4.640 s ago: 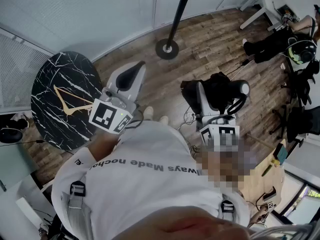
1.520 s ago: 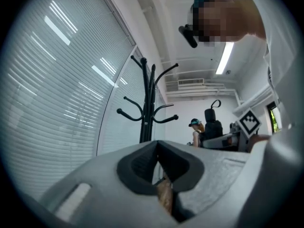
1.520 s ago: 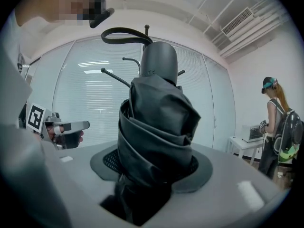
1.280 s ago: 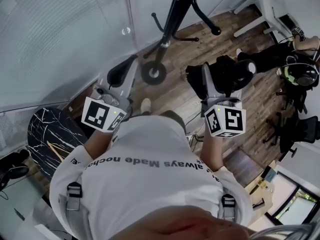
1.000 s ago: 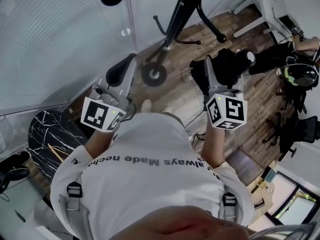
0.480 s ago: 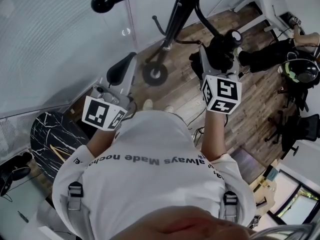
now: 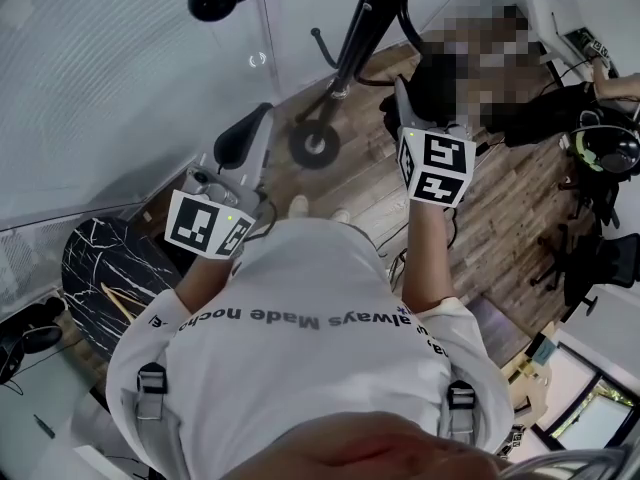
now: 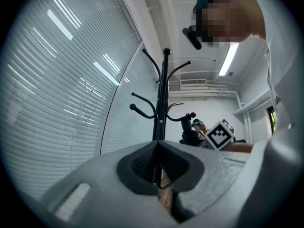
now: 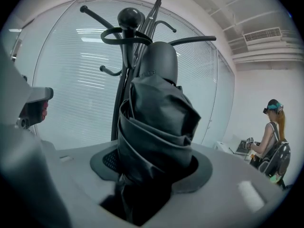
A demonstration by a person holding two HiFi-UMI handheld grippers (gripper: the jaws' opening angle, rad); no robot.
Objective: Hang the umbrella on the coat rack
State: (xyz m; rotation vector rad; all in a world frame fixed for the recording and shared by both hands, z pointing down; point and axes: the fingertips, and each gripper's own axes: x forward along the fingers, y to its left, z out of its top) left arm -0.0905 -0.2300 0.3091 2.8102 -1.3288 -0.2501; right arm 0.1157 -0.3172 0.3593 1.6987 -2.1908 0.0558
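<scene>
The folded black umbrella stands clamped between the fingers of the right gripper. They are spread fairly wide around its bunched fabric, which fills the gap and bulges over the pads on both sides. Its rounded end rises beyond the fingertips, close in front of the coat rack and just below a curved hook tipped with a ball knob. Whether the umbrella touches that hook I cannot tell from this angle.

In the head view the right forearm reaches forward towards the rack's pole, with the gripper's marker cube turned up towards the camera and the umbrella a dark mass just past it.

The left gripper has its fingers pressed together with nothing between them. It points about level, and the rack's pole stands straight beyond the fingertips. In the head view it is held nearer the body than the right one, its own marker cube at the wrist, above the wooden floor.

Behind and left of the left fingers lies a round, black, white-veined tabletop. Window blinds fill the wall behind the rack. Far right of the right fingers, a person stands at a desk.

The person's white shirt carries print, upside down to the camera, in which "always" and "Made" can be read.
</scene>
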